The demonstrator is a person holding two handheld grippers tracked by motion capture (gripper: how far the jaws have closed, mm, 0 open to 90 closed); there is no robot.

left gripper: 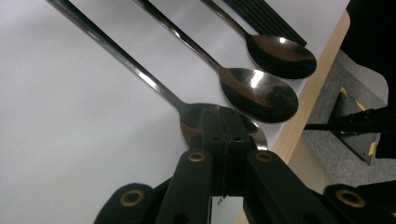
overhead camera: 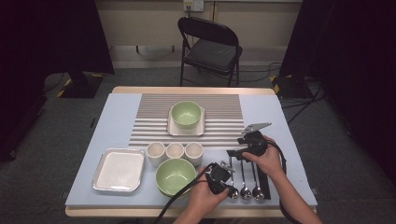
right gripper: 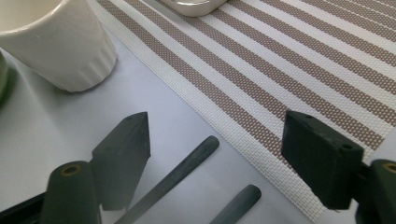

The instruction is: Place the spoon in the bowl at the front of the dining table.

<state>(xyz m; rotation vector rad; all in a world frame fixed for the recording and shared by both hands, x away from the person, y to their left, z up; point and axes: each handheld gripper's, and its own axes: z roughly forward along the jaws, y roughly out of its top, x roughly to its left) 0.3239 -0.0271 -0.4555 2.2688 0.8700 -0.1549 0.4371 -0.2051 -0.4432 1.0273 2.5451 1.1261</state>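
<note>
Three steel spoons [overhead camera: 245, 186] lie side by side at the table's front right, bowls toward the person. My left gripper [overhead camera: 229, 187] is shut, jaws pressed together, and its tip [left gripper: 224, 114] rests over the bowl of the leftmost spoon [left gripper: 140, 74]. Beside that spoon lie the middle spoon [left gripper: 259, 93] and the outer one [left gripper: 280, 56]. My right gripper [overhead camera: 238, 154] stands open over the far ends of the handles. In the right gripper view its jaws [right gripper: 217, 135] straddle two handle tips [right gripper: 187, 168] without touching them.
A black ribbed strip [overhead camera: 265, 184] lies right of the spoons. Three white cups [overhead camera: 175, 150], a green bowl [overhead camera: 175, 175] and a square tray [overhead camera: 119, 169] sit to the left. A striped placemat [overhead camera: 154, 116] bears a plate [overhead camera: 171, 129] with another green bowl [overhead camera: 187, 113]. The wooden table edge [left gripper: 303, 107] is close.
</note>
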